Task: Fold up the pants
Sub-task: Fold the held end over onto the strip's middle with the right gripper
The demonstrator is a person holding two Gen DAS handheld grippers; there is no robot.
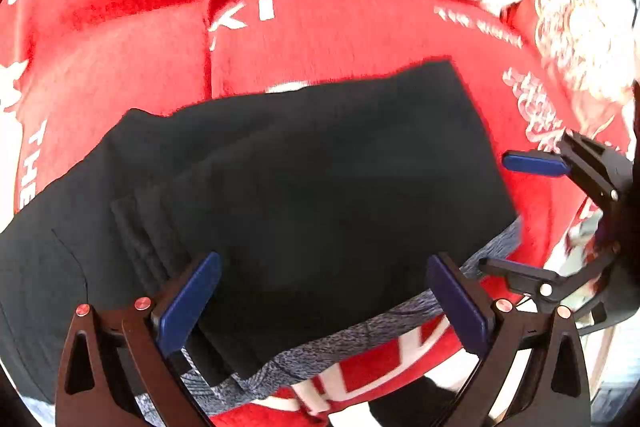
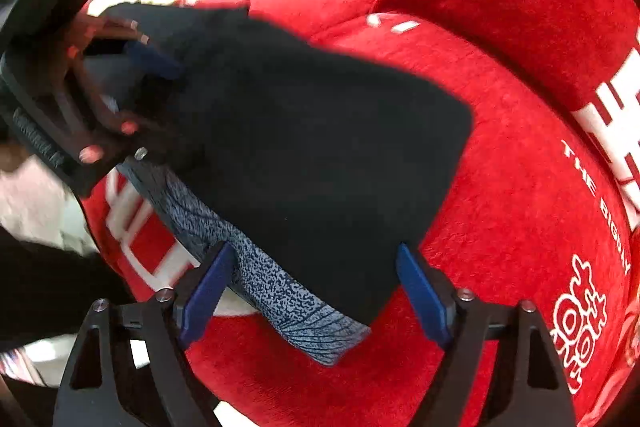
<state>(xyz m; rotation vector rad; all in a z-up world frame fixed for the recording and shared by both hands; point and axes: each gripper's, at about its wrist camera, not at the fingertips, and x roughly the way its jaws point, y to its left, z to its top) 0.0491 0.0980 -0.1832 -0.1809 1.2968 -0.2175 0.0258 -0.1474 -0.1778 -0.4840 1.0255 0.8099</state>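
Note:
Black pants (image 1: 320, 167) lie folded in a thick stack on a red sofa cover, with a grey speckled waistband (image 1: 360, 335) showing along the near edge. My left gripper (image 1: 324, 303) hovers open over the near part of the stack, its blue pads wide apart and pressing on nothing. At the stack's right end, my right gripper (image 1: 520, 215) is open too. In the right wrist view the pants (image 2: 320, 147) and waistband (image 2: 280, 287) lie between the spread pads of the right gripper (image 2: 316, 295). The left gripper (image 2: 148, 107) sits at the stack's far left end.
The red plush sofa cover (image 1: 360, 27) with white printed characters spreads under and around the pants, and its seam (image 1: 208, 39) runs between cushions. A hand (image 2: 90, 155) with pink nails holds the left gripper's frame. Pale floor shows past the sofa's near edge (image 2: 24, 203).

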